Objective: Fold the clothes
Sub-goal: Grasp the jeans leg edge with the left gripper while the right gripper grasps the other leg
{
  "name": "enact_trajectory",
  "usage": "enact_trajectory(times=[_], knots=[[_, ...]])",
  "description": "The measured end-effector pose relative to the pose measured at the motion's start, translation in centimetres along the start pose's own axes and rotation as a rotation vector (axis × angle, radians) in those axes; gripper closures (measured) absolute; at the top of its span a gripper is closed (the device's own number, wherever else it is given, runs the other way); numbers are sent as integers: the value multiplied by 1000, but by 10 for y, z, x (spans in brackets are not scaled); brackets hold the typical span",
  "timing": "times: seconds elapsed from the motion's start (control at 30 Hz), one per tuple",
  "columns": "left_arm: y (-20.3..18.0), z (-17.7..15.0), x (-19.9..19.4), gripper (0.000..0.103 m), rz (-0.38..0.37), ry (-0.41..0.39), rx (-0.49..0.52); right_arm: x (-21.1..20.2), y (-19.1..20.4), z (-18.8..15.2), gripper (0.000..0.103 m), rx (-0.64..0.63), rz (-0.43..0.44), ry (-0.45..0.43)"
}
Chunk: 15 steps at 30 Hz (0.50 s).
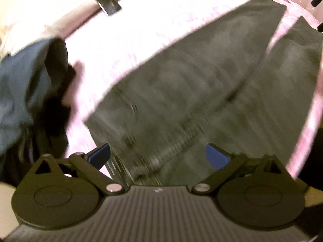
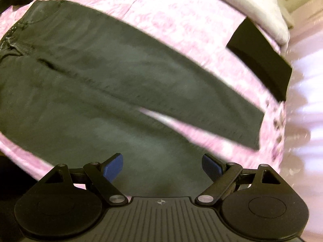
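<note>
Trousers [image 2: 113,84] are lying flat on the pink bed [image 2: 181,20]; you're hovering both the left hand-held gripper [image 1: 158,157] and right hand-held gripper [image 2: 162,166] spread and empty. Next, I'd judge, you're pinching an edge.

Both views are smeared by motion blur; the dark trousers [image 1: 201,84] and pink bedspread [image 2: 181,20] are rendered soft. Strong fisheye curvature is seen at the edges. The bedspread is overexposed to near white in the left wrist view. Glare is noted at the right edge of the right wrist view.
</note>
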<state>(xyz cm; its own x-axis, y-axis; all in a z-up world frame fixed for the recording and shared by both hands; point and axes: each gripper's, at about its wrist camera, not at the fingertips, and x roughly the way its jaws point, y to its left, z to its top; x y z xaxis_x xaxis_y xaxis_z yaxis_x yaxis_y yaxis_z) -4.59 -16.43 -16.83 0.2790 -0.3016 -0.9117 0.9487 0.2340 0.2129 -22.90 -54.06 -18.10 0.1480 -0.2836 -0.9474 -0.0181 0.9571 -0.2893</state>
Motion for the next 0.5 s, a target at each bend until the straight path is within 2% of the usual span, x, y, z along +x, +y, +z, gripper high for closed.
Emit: enact_trajectory(times=[0.2, 0.33, 0.37, 0.4, 0.5], knots=[[31, 66, 60, 11, 5, -21, 30, 41, -73, 34, 16, -122, -10, -111], [48, 94, 114, 30, -14, 22, 98, 78, -113, 53, 16, -223, 4, -181], [54, 98, 128, 32, -22, 36, 113, 89, -120, 56, 23, -245, 7, -187], [59, 102, 141, 33, -31, 52, 124, 100, -127, 60, 36, -264, 11, -189], [70, 110, 177, 36, -81, 127, 172, 130, -143, 69, 37, -280, 37, -190]])
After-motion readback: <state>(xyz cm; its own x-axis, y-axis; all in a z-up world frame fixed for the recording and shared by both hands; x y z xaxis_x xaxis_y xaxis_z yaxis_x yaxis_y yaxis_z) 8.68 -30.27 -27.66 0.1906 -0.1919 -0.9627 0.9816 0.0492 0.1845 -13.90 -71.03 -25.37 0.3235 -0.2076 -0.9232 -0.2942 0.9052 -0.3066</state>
